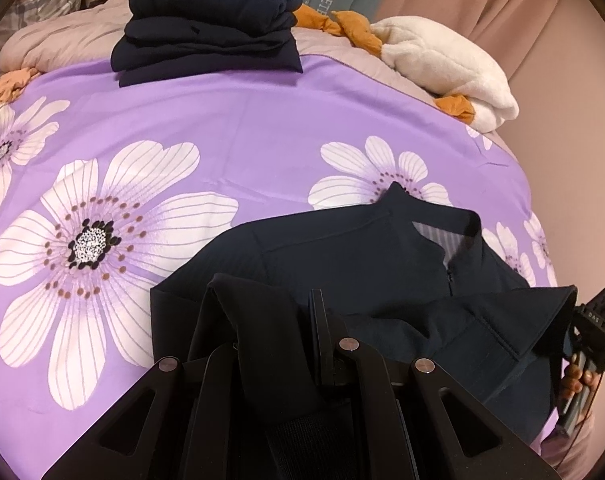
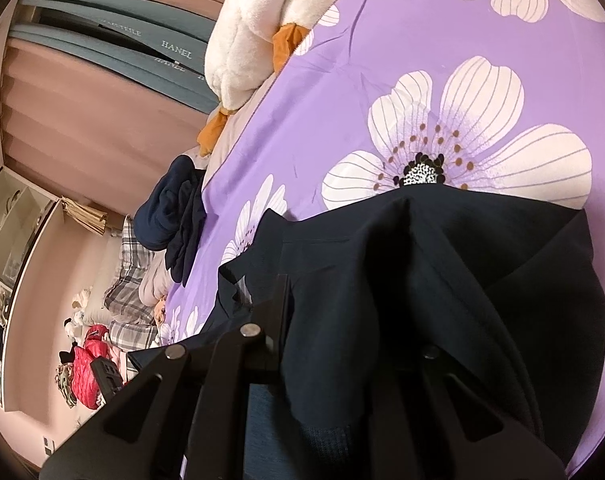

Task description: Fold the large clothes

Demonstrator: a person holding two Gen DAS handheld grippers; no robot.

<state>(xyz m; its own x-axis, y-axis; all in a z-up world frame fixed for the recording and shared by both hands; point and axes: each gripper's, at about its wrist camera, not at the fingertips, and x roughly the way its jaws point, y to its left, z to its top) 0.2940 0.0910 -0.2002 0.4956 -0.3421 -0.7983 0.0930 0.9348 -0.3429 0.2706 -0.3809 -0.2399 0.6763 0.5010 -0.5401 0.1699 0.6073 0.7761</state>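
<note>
A dark navy zip-neck jacket lies on the purple flowered bedspread, collar toward the far side. My left gripper is shut on a fold of its fabric, which drapes between and over the fingers. At the right edge of the left wrist view, a hand holds my right gripper at the jacket's stretched corner. In the right wrist view the jacket hangs over my right gripper, which is shut on the cloth. Only its left finger shows; the other is under the fabric.
A stack of folded dark clothes sits at the far edge of the bed. A white plush toy with orange parts lies at the far right corner. Pink curtains hang behind the bed. Plaid bedding and a red padded garment lie off to the side.
</note>
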